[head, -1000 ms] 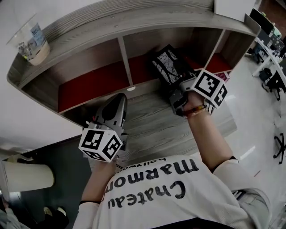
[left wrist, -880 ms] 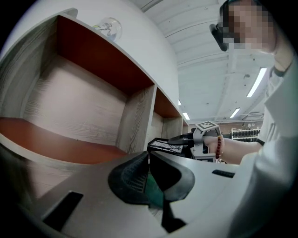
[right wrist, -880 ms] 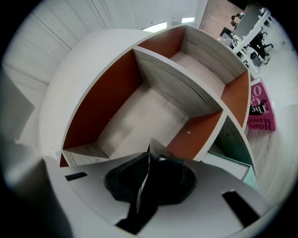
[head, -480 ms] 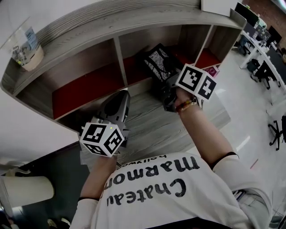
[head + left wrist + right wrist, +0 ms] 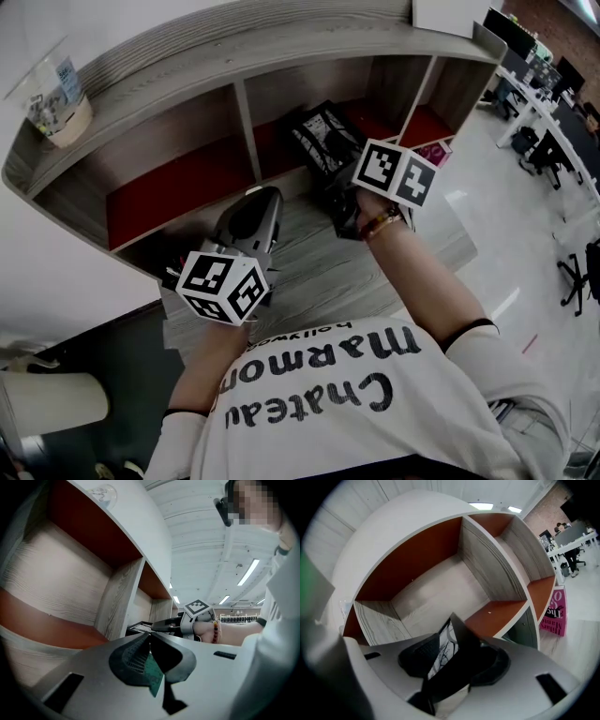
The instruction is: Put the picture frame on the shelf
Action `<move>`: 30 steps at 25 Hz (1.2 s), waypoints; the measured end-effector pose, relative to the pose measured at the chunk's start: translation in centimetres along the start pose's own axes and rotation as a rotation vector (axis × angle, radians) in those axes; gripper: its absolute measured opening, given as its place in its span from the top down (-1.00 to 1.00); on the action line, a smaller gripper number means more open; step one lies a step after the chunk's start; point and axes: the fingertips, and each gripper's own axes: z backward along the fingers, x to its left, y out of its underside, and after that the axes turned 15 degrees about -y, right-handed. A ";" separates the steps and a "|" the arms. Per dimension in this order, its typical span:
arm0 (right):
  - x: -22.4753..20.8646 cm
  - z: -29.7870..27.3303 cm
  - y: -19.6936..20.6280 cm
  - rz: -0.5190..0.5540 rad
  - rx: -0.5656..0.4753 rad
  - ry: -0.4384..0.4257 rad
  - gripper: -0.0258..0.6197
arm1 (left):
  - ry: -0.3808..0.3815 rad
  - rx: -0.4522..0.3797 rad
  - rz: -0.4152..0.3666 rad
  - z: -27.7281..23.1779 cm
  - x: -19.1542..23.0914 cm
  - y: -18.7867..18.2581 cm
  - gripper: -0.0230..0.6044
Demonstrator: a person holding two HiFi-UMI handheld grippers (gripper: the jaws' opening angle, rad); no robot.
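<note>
The one picture frame (image 5: 323, 141) stands tilted in the middle compartment of the shelf (image 5: 234, 42), toward that compartment's right divider and close to its front edge. Whether its foot rests fully on the red floor I cannot tell. The right claw (image 5: 457, 651) reaches in at it nearly level, so the frame can be let go where it stands. Its jaws have just been opening and now stand well apart, the frame between them with a gap at the left pad, so I judge it released rather than gripped. The left claw (image 5: 150, 634) has no job here; it hangs before the left compartment, jaws together on nothing. Counted: one frame, two claws, three compartments in view, and one plastic cup (image 5: 58, 92) at the left end of the shelf's top.
</note>
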 end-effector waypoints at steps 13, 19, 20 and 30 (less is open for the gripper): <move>0.5 -1.3 0.1 0.080 0.022 0.028 0.29 | -0.008 -0.015 0.000 0.0 -0.1 -0.4 0.85; 0.8 -2.1 0.3 0.110 0.040 0.041 0.23 | -0.015 -0.028 0.004 0.2 0.2 -0.8 0.85; 0.8 -2.2 0.3 0.115 0.041 0.044 0.23 | -0.016 -0.030 0.004 0.3 0.3 -0.9 0.85; 1.0 -3.0 0.7 0.152 0.049 0.052 0.16 | -0.031 -0.030 0.004 0.7 0.8 -0.9 0.85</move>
